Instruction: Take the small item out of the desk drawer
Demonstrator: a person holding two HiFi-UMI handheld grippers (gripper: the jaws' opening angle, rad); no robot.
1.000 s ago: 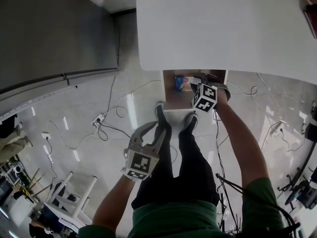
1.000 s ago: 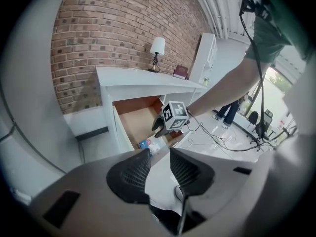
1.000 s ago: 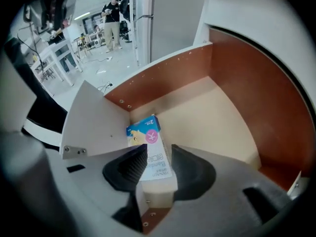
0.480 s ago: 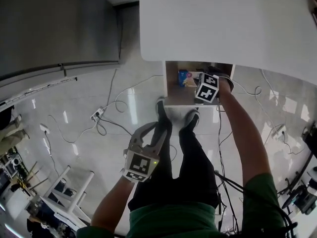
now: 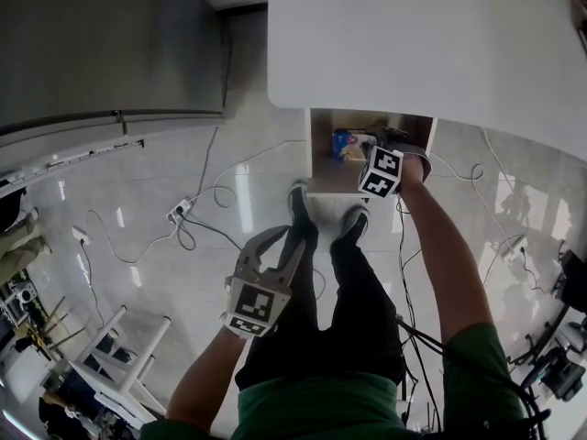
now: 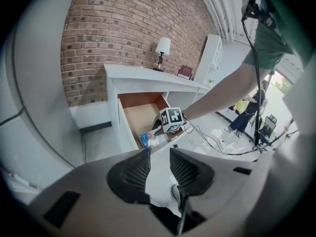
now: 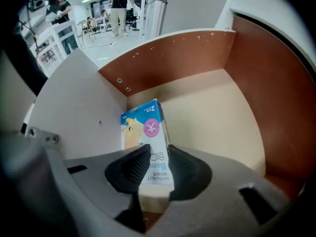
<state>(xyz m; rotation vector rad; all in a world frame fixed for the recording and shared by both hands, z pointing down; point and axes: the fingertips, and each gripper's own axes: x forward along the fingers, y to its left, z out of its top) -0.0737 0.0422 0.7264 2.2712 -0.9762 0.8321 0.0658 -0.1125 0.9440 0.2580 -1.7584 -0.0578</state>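
Observation:
The white desk's (image 5: 413, 44) drawer (image 5: 323, 189) stands pulled out, wood-brown inside (image 7: 173, 58). A small blue and white box (image 7: 145, 132) stands upright near its left wall. My right gripper (image 7: 157, 164) reaches into the drawer with its jaws closing, and both pads touch the box's sides. From above, the box (image 5: 342, 145) shows just left of the right gripper (image 5: 359, 145). My left gripper (image 5: 280, 236) hangs low over the floor in front of the person's legs, open and holding nothing. In the left gripper view (image 6: 159, 169) it faces the drawer (image 6: 143, 115) from a distance.
White cables and a power strip (image 5: 183, 216) lie on the glossy floor left of the desk. The person's shoes (image 5: 298, 204) stand just before the drawer front. A lamp (image 6: 162, 47) and a book sit on the desk top. A grey surface (image 5: 101, 53) fills the upper left.
The right gripper has moved a little deeper into the drawer, up to the box. The left gripper has stayed in place.

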